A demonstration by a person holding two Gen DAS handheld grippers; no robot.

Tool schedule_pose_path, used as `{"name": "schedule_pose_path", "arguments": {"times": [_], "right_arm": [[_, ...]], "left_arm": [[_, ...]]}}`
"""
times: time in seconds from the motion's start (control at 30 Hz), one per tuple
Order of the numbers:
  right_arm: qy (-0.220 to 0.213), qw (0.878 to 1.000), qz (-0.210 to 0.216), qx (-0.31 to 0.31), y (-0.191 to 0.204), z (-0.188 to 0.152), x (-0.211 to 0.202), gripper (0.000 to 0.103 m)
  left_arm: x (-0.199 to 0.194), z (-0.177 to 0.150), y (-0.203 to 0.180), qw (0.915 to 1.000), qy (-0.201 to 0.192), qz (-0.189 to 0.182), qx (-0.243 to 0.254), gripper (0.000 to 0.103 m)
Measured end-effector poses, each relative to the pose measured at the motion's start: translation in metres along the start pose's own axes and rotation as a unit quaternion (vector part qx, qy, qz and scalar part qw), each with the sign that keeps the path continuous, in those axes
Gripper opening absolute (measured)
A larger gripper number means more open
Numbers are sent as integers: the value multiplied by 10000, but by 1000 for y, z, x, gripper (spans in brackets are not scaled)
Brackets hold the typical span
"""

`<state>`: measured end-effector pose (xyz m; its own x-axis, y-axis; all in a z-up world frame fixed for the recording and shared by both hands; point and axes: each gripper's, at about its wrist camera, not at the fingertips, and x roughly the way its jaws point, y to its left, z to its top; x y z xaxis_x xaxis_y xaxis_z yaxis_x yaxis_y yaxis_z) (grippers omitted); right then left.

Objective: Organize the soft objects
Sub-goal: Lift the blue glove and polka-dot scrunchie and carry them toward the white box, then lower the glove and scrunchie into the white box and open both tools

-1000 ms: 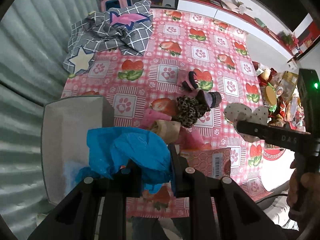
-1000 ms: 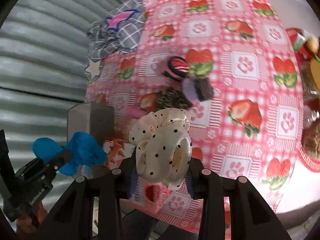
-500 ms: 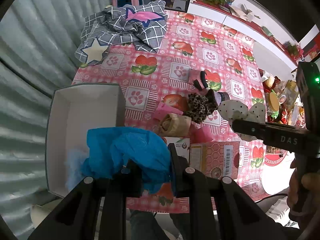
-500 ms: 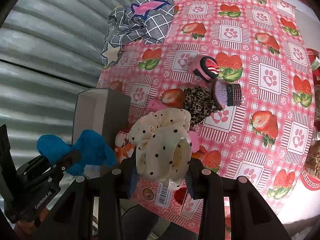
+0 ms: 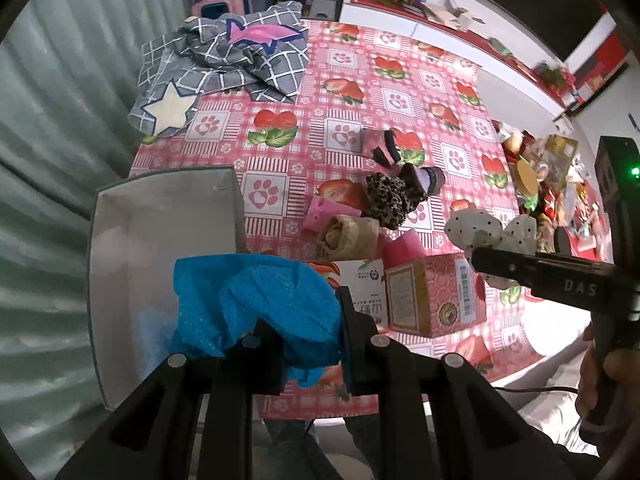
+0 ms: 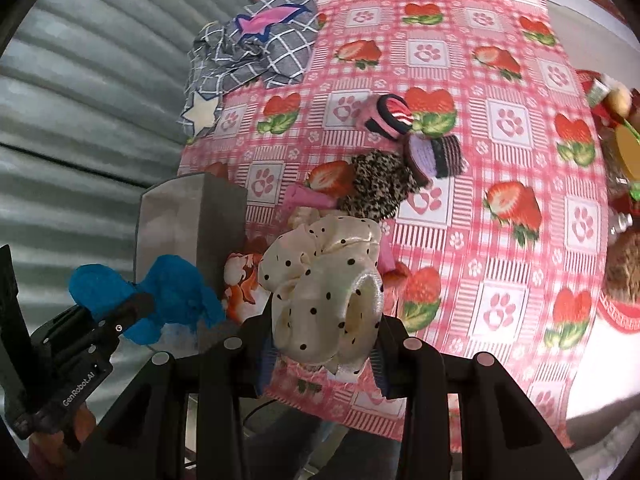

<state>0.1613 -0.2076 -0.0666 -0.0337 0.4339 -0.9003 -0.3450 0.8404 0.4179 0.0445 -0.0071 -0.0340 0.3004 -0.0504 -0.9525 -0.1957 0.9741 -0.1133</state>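
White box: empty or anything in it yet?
Looks empty: the white box shows bare interior; the blue cloth in the left gripper hides part.

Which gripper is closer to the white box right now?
Left. The left gripper, holding the blue cloth, hangs over the white box; the right gripper with the dotted scrunchie is off beside it.

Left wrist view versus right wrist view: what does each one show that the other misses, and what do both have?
Only the left wrist view shows the inside of the white box and the pink carton beside it, with its barcode. Only the right wrist view shows the spotted scrunchie full-on between the right gripper fingers. Both show the blue cloth clamped in the left gripper, the leopard scrunchie, the grey checked fabric and the strawberry tablecloth.
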Motion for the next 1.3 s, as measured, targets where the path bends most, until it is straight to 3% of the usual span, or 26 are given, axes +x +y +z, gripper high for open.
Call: {"name": "schedule_pose_path", "arguments": {"times": [0.37, 0.6, 1.0, 1.3], "right_arm": [[-142, 9993, -217, 251, 32, -48, 0, 40], [-116, 9998, -161, 30, 72, -64, 11, 40], [126, 9969, -148, -761, 151, -60, 42, 40], [260, 9874, -135, -1553, 212, -34, 68, 40]], "left_arm": [[-9, -22, 37, 9998, -75, -168, 104, 22], [-21, -38, 77, 9998, -213, -13, -66, 22], [-22, -55, 144, 9975, -212, 206, -642, 22], [-13, -44, 170, 9959, -207, 380, -794, 22]]}}
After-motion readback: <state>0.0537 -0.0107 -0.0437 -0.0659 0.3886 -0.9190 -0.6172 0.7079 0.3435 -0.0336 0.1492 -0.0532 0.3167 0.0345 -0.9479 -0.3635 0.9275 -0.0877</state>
